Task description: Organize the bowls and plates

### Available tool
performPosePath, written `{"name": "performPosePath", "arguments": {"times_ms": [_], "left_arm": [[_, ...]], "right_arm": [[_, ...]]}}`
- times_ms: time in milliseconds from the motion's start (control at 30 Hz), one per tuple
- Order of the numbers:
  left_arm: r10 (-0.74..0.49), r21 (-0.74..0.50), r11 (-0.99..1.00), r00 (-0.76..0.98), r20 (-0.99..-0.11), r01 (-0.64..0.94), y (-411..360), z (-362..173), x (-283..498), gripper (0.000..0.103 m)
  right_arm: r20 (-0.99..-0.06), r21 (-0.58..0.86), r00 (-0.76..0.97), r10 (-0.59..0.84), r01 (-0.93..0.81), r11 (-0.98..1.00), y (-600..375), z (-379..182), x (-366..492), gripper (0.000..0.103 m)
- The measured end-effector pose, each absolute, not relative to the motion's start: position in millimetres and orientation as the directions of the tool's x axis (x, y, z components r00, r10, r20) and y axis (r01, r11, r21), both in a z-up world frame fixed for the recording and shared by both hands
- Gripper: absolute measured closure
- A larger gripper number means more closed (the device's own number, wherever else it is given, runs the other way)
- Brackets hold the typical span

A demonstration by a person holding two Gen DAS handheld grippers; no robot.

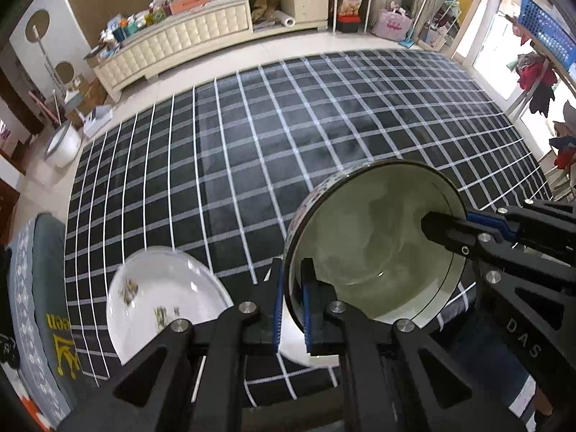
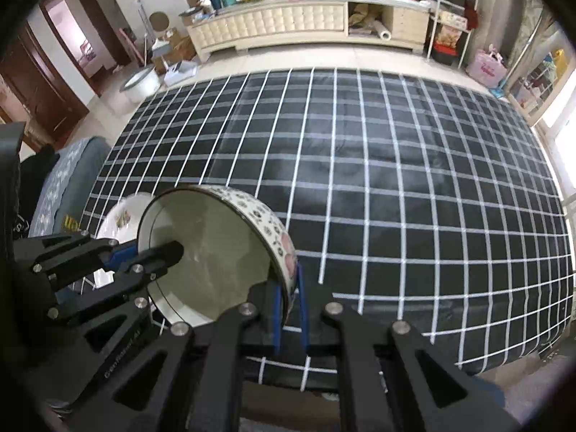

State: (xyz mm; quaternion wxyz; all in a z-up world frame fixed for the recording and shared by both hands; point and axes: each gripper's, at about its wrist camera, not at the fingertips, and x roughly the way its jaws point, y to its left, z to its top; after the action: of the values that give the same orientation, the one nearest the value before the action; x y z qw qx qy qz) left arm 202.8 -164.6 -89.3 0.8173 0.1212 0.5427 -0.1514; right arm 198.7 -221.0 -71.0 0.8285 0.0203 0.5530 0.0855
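Two handheld grippers carry one patterned bowl (image 1: 374, 248) above a black cloth with a white grid (image 1: 288, 126), the landmark here. The left gripper (image 1: 291, 309) has its blue pads closed on the bowl's near-left rim, one pad inside, one outside. The right gripper (image 2: 289, 309) is clamped on the opposite rim in the same way. The bowl hangs tilted between them, its pale inside facing the cameras, clear of the cloth. A white plate with a flower print (image 1: 158, 302) lies flat on the cloth's near-left corner, just beside the bowl. Beyond the cloth's far edge stands a long cream cabinet (image 2: 288, 25)
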Motion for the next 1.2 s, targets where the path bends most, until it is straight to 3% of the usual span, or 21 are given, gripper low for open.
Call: {"name": "performPosePath", "arguments": {"times_ms": [467,1000,1200], "left_arm": [[-0.097,0.006,0.941,0.286,-0.953,0.338,-130,-143,186,0.095],[-0.111,0.013,0.93,0.314,-0.943,0.366,-128,-142,187,0.092],[-0.115,0.023,0.925,0.336,-0.935,0.379,-127,-134,184,0.084]], "right_arm": [[-0.945,0.123,0.288,0.158,-0.138,0.983,-195,-109,195,0.092],[-0.943,0.096,0.303,0.136,-0.144,0.985,-195,-101,191,0.087],[-0.931,0.068,0.35,0.105,-0.118,0.991,-197,-91,192,0.075]]}}
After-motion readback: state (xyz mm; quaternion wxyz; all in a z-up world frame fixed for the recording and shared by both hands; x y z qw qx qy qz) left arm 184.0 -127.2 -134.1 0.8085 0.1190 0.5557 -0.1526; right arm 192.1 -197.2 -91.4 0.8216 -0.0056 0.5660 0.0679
